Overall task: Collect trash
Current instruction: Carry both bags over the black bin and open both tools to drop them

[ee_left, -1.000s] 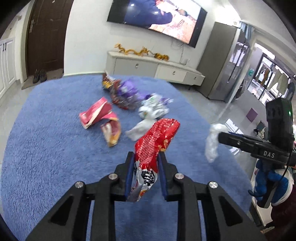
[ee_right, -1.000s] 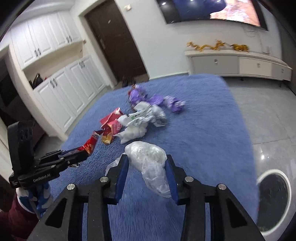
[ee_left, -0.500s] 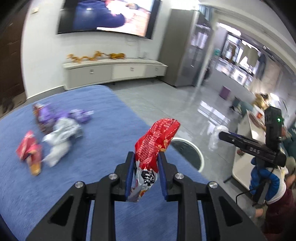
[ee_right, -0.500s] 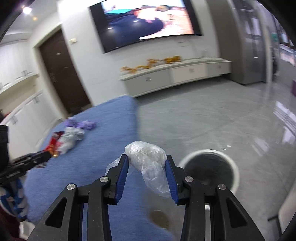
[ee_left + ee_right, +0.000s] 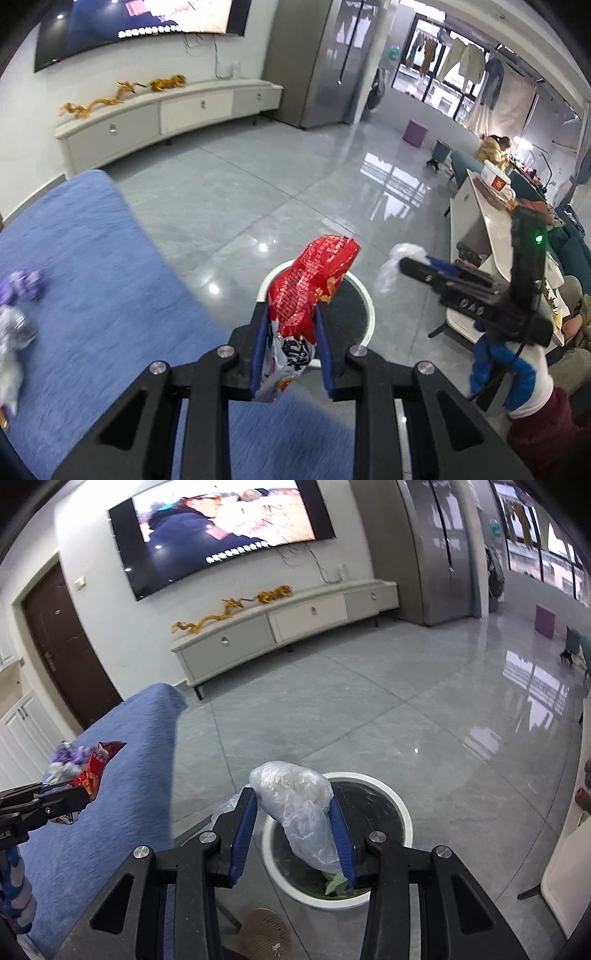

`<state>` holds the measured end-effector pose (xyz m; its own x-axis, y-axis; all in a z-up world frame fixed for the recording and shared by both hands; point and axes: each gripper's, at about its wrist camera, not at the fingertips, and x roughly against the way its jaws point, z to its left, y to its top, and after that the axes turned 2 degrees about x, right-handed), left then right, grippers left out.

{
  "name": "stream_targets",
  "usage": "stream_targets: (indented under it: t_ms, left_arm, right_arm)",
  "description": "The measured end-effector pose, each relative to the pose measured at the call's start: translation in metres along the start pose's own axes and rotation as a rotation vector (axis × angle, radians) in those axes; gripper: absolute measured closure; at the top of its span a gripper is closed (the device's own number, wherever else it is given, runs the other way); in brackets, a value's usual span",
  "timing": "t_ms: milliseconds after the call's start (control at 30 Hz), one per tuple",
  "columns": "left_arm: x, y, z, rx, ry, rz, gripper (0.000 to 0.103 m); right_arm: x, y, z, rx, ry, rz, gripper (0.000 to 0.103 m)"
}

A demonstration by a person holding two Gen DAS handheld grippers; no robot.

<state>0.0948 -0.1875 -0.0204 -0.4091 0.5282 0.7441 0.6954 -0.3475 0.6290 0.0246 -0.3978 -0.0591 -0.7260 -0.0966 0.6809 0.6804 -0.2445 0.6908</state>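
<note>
My left gripper is shut on a red snack bag and holds it upright in front of a round white bin with a dark liner. My right gripper is shut on a crumpled clear plastic bag and holds it over the bin. The right gripper with its bag shows at the right of the left wrist view. The left gripper with the red bag shows at the left of the right wrist view. More wrappers lie on the blue rug.
A white TV cabinet stands along the far wall under a big screen. A white table is to the right of the bin. A floor drain cover lies near the bin. A green scrap lies inside the bin.
Both grippers have swung right, away from the wrapper pile on the rug, and toward the white bin. Each still holds its bag. The bin now lies right in front of both.
</note>
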Motion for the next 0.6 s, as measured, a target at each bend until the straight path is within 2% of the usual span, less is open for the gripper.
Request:
stream_targets:
  t_ms: [400, 433, 467, 500, 533, 600]
  left_arm:
    - [-0.126, 0.056, -0.026, 0.042, -0.069, 0.145, 0.075]
    - [-0.134, 0.058, -0.026, 0.055, -0.088, 0.160, 0.073]
    - [-0.142, 0.061, -0.025, 0.073, -0.109, 0.173, 0.059]
    - [-0.148, 0.063, -0.024, 0.092, -0.117, 0.179, 0.042]
    - [-0.151, 0.063, -0.023, 0.104, -0.122, 0.180, 0.037]
    - [-0.154, 0.065, -0.022, 0.119, -0.149, 0.180, 0.036]
  right_arm:
    - [-0.086, 0.001, -0.043, -0.093, -0.068, 0.139, 0.062]
    - [-0.089, 0.001, -0.043, -0.092, -0.075, 0.145, 0.059]
    - [-0.092, 0.000, -0.044, -0.089, -0.090, 0.152, 0.051]
    - [-0.094, -0.001, -0.045, -0.087, -0.102, 0.155, 0.047]
    - [-0.095, -0.002, -0.046, -0.087, -0.116, 0.159, 0.042]
    - [-0.096, -0.003, -0.050, -0.094, -0.134, 0.166, 0.041]
